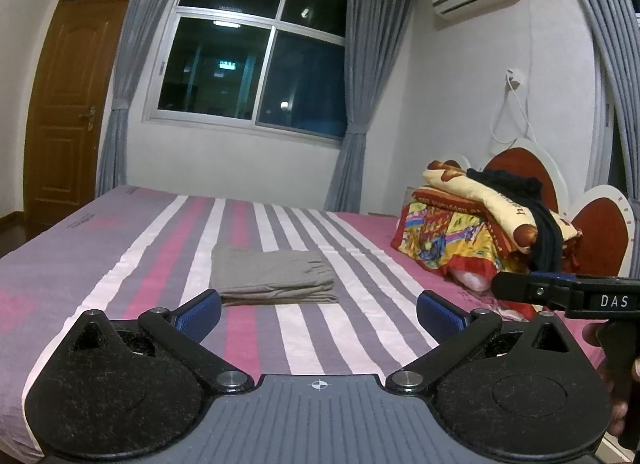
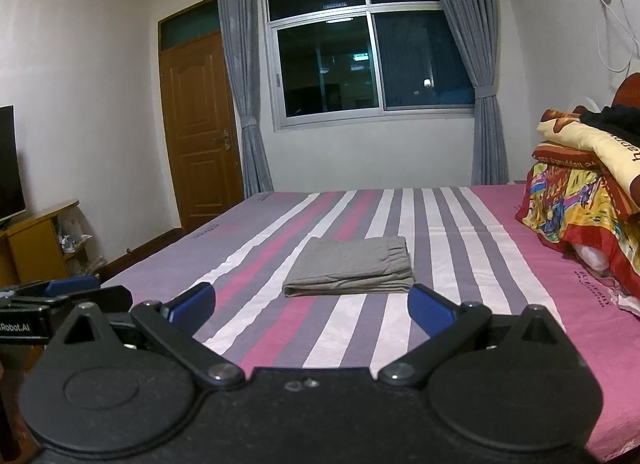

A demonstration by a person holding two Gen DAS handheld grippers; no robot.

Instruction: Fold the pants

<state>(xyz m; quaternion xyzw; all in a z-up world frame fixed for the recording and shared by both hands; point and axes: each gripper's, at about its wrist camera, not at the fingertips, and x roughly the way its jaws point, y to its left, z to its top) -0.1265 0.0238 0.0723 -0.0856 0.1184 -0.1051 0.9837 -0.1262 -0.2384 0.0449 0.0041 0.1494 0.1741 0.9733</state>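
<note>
Pants (image 1: 274, 278) lie folded into a flat grey stack mid-bed (image 1: 120, 264), just beyond my fingertips. I read left gripper (image 1: 319, 310) and right gripper (image 2: 312, 304) both spread wide, holding nothing.

I read "DAS" on the right gripper (image 1: 568, 296) body — and "Robot.AI" on the left gripper (image 2: 60, 296); bedding (image 2: 580, 192) print stays illegible.
</note>
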